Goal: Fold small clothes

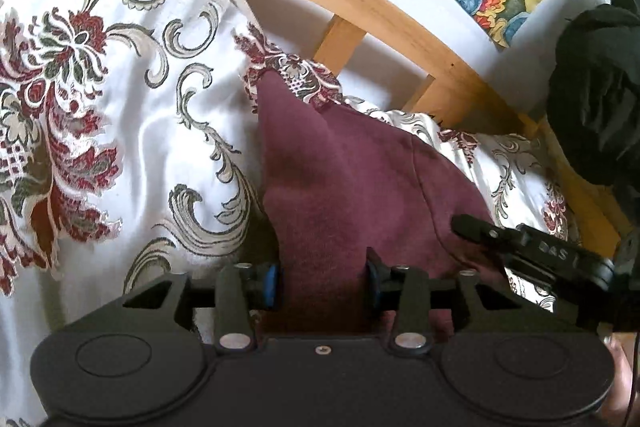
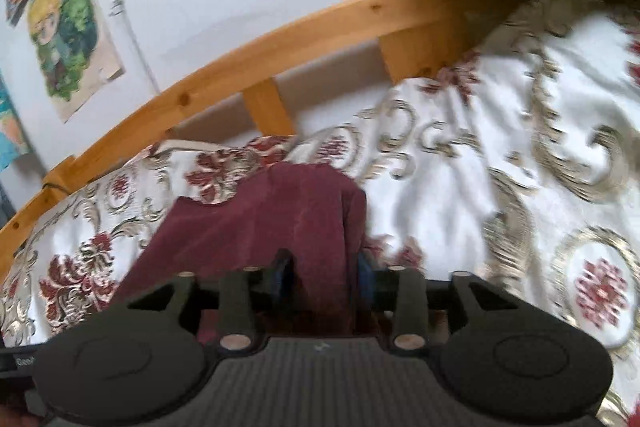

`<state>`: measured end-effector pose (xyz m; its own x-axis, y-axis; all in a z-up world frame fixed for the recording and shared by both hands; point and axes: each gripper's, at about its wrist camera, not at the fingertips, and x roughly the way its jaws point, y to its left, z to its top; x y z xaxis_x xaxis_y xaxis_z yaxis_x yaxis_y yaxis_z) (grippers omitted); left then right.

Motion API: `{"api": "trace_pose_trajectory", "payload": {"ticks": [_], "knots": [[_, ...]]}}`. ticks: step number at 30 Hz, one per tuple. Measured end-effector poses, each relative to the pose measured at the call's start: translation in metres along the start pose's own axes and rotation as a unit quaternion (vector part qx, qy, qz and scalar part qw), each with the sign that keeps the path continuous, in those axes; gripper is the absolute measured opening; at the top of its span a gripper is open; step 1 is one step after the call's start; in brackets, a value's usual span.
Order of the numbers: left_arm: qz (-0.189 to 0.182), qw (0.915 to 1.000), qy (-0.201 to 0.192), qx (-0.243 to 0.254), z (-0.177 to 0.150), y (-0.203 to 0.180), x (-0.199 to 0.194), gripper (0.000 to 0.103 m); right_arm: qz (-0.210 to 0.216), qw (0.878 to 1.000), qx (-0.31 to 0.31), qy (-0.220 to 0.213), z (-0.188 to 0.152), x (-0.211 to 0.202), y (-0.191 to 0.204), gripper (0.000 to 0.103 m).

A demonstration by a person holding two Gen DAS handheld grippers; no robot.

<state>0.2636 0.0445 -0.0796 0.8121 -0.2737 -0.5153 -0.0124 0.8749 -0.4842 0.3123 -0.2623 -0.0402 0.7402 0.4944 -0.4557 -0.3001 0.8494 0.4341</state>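
1. Garment [image 1: 344, 179]: a small maroon fleece piece, lying on the floral bedspread [image 1: 120, 99], its far tip near the wooden rail [image 1: 360, 3]. Its near edge is bunched up into both grippers.
2. Left gripper [image 1: 324, 285]: the blue-padded fingers [image 1: 274, 285] are at a middling gap with a thick fold of maroon cloth packed between them. They read as clamped on the garment.
3. Right gripper [image 2: 324, 279]: fingers narrower, with a ridge of the same cloth [image 2: 280, 223] standing up between them, so also gripping. This view is smeared, so pad contact is judged, not sharply seen.
4. In the left wrist view the right tool's finger [image 1: 472, 225] lies just beside the garment's right edge. The two grips are thus close together along one edge, likely so the edge can be carried over as a straight line.
5. Step in hand, by my reading: lifting or drawing the near edge toward the far tip to make a fold.
6. Risk: the bedspread is slick and rumpled and could drag with the cloth.
7. A dark bundle [image 1: 600, 87] sits far right, uninvolved.
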Motion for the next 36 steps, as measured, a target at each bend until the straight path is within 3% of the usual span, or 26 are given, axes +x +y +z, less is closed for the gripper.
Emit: {"api": "trace_pose_trajectory", "payload": {"ticks": [3, 8, 10, 13, 17, 25, 36], "knots": [[0.013, 0.9993, 0.021, -0.027, -0.002, 0.003, -0.002, 0.071, -0.009, 1.0, -0.003, -0.004, -0.01, -0.02, -0.004, 0.063], [0.02, 0.9973, 0.044, -0.056, -0.016, 0.002, -0.021, 0.089, -0.026, 0.999, -0.033, -0.032, -0.026, -0.071, 0.007, 0.09], [0.032, 0.9976, 0.044, -0.042, -0.024, -0.005, -0.036, 0.095, -0.029, 0.998, -0.04, -0.05, -0.034, -0.096, 0.015, 0.094], [0.033, 0.9982, 0.045, 0.023, -0.032, -0.024, -0.063, 0.1, -0.029, 0.995, -0.057, -0.08, -0.047, -0.133, 0.028, 0.101], [0.033, 0.9941, 0.017, 0.102, -0.044, -0.049, -0.11, 0.102, -0.037, 0.99, -0.072, -0.118, -0.066, -0.176, 0.045, 0.102], [0.023, 0.9822, -0.031, 0.184, -0.084, -0.071, -0.183, 0.102, -0.065, 0.988, -0.043, -0.135, -0.101, -0.239, 0.07, 0.103], [0.008, 0.9835, -0.007, 0.181, -0.11, -0.06, -0.197, 0.102, -0.094, 0.984, -0.054, -0.142, -0.138, -0.28, 0.09, 0.103]]}}
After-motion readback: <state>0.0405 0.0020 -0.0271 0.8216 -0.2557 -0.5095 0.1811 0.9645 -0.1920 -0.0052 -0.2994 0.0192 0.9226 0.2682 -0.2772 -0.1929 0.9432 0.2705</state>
